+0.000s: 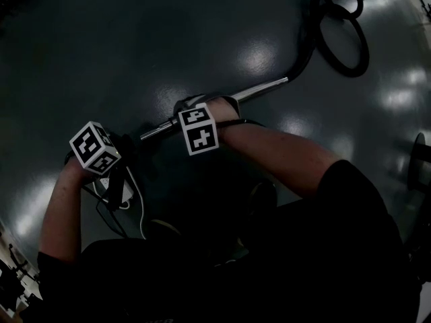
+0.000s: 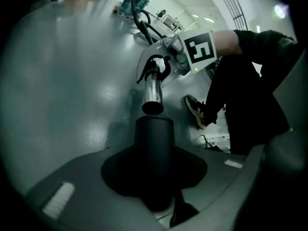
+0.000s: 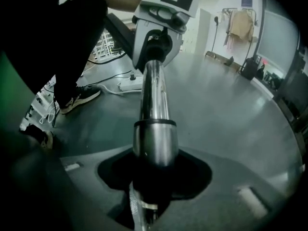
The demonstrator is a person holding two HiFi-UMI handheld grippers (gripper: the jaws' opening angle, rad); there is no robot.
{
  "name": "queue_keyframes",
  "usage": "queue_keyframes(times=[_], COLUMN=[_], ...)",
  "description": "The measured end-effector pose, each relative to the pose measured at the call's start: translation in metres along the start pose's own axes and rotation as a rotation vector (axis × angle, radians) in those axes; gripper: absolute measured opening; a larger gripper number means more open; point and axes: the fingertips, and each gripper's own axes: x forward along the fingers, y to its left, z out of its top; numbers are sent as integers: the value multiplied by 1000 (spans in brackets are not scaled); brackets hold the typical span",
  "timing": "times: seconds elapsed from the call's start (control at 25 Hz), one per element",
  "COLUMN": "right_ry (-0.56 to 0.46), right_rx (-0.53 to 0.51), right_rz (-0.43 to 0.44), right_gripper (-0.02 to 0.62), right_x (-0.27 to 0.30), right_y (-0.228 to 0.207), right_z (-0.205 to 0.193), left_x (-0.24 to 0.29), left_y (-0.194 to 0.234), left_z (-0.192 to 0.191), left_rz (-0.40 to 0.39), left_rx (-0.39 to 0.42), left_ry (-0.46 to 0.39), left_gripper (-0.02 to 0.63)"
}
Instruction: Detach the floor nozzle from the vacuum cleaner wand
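The black plastic floor nozzle is lost in the dark by my left gripper [image 1: 101,155] in the head view; my right gripper [image 1: 201,123] sits on the shiny metal wand [image 1: 256,89]. The left gripper view shows my jaws clamped on the nozzle's round neck [image 2: 153,143], with the wand's open end just clear of it. The right gripper view shows my jaws clamped on the wand. I judge the separation is made; next I should draw the nozzle straight away.

Noted: black short-sleeved top [image 1: 350,247], dark trousers [image 2: 240,105], dark trainers [image 2: 195,110] (pale soles). Ahead of the top, left gripper [image 2: 154,177] and right gripper [image 3: 154,177]: grey, each bearing a white, black-patterned cube.
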Motion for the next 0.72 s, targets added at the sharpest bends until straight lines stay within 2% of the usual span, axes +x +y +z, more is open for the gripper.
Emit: queue_keyframes(times=[0.04, 0.12, 0.2, 0.28, 0.36, 0.44, 0.72], right_ry=[5, 27, 58, 90, 120, 142, 137], right_rx=[1, 3, 2, -2, -11, -28, -56], right_rz=[11, 20, 26, 32, 40, 51, 71], right_gripper=[177, 178, 178, 179, 181, 181, 186], right_x=[2, 8, 21, 35, 48, 58, 72], right_y=[2, 5, 9, 15, 23, 31, 51], right_z=[-7, -19, -27, -32, -38, -44, -54], left_x=[-2, -1, 9, 26, 46, 62, 95], left_y=[8, 36, 61, 74, 78, 86, 102], left_z=[2, 12, 19, 22, 24, 26, 20], left_rz=[52, 244, 447, 574, 621, 646, 699], left_rx=[43, 182, 362, 552, 699, 781, 908], left_ry=[-27, -67, -27, 61, 137, 188, 297], left_gripper=[130, 130, 130, 130, 130, 130, 129])
